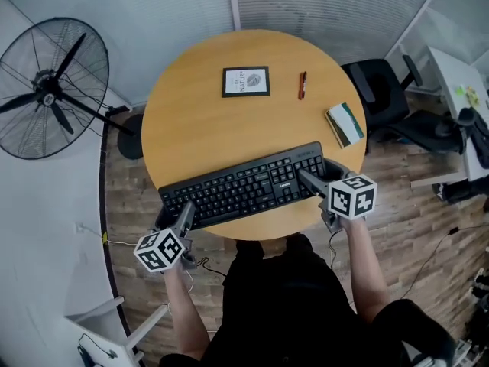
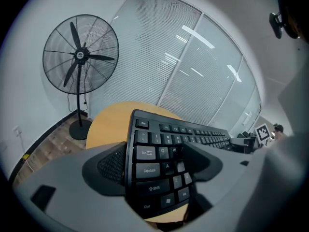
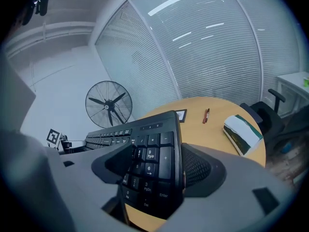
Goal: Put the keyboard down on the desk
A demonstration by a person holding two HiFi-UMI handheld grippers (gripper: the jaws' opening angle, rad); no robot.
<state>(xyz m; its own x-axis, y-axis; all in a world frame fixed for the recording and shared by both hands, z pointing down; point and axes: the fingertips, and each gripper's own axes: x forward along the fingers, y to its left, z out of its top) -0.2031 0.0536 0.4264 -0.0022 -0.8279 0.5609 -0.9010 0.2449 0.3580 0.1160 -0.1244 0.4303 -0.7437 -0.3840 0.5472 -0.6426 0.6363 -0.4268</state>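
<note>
keyboard [image 1: 244,186] at near edge of desk [image 1: 221,121], left gripper [image 1: 183,219] and right gripper [image 1: 312,180] each clamped on one end; judged rigid, light, slick plastic, so end holds suit it.

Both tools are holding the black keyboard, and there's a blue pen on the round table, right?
Not quite: the pen is red, not blue, as the head view shows. The left tool and right tool do hold the black keyboard, and the pen lies on the round table.
</note>
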